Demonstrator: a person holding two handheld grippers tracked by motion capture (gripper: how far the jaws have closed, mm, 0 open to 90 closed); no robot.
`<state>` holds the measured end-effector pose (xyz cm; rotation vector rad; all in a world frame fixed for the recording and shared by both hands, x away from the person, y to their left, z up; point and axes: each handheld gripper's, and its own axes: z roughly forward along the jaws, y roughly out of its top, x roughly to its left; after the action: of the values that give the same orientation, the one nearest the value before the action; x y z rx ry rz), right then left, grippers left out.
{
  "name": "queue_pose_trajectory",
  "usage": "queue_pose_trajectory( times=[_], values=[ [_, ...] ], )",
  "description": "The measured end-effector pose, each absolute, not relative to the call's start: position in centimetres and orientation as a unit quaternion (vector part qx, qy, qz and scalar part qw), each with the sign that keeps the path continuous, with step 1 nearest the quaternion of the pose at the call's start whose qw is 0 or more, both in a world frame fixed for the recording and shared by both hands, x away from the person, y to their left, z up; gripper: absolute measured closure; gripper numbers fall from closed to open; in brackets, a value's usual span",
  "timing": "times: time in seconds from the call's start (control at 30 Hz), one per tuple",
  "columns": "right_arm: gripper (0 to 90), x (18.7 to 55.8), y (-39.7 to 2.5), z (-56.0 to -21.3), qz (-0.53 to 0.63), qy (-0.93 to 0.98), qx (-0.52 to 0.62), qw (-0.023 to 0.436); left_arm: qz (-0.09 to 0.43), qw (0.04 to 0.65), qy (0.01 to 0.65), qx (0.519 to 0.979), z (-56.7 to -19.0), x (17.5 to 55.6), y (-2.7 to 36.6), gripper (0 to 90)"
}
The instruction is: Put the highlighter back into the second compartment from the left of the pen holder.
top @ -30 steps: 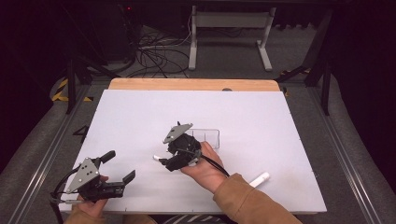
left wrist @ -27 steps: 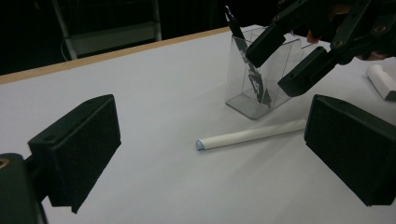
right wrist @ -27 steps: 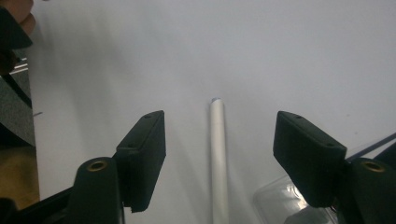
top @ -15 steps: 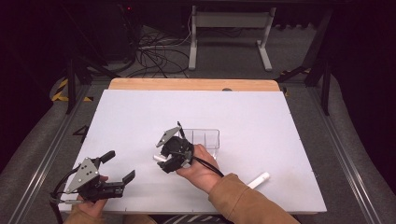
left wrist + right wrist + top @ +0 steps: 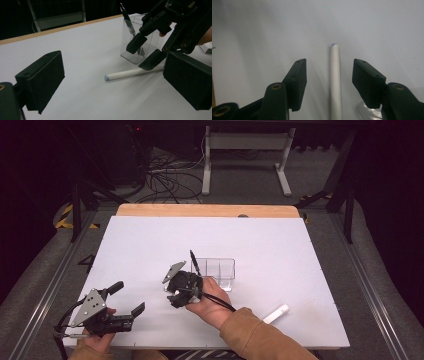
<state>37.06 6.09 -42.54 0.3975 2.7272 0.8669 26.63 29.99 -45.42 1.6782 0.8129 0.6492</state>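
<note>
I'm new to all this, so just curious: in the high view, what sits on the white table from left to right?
Left gripper → right gripper → clear box holding a black pen → white marker.

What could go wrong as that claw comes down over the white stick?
The right gripper is open astride the white pen, not yet closed; round, it might roll away from a crooked pinch. The clear holder with its black pen stands right beside the jaws and could be knocked.
</note>
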Motion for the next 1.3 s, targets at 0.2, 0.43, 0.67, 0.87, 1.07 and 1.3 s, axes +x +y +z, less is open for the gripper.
queue_pose_trajectory(
  times=[0.2, 0.43, 0.67, 0.87, 1.07, 1.3],
  values=[
    [48.0, 37.1, 6.5, -42.9, 0.291, 0.939, 0.139, 0.122, 0.274, 0.552, 0.344, 0.709, -45.4, 26.6, 30.0, 4.5],
    [51.0, 37.2, 6.9, -43.6, 0.275, 0.941, 0.149, 0.129, 0.273, 0.552, 0.343, 0.709, -45.4, 26.7, 30.0, 4.5],
    [55.6, 37.3, 7.3, -44.2, 0.26, 0.943, 0.155, 0.141, 0.269, 0.553, 0.344, 0.709, -45.5, 26.7, 30.0, 4.5],
    [59.9, 37.5, 7.4, -44.6, 0.245, 0.945, 0.153, 0.151, 0.269, 0.553, 0.343, 0.71, -45.5, 26.7, 30.0, 4.5],
    [63.8, 37.7, 7.5, -45.0, 0.235, 0.947, 0.162, 0.148, 0.268, 0.554, 0.343, 0.71, -45.5, 26.7, 30.0, 4.5],
    [65.9, 37.9, 7.6, -45.4, 0.219, 0.951, 0.162, 0.143, 0.268, 0.552, 0.343, 0.711, -45.5, 26.7, 30.0, 4.5]
  ],
)
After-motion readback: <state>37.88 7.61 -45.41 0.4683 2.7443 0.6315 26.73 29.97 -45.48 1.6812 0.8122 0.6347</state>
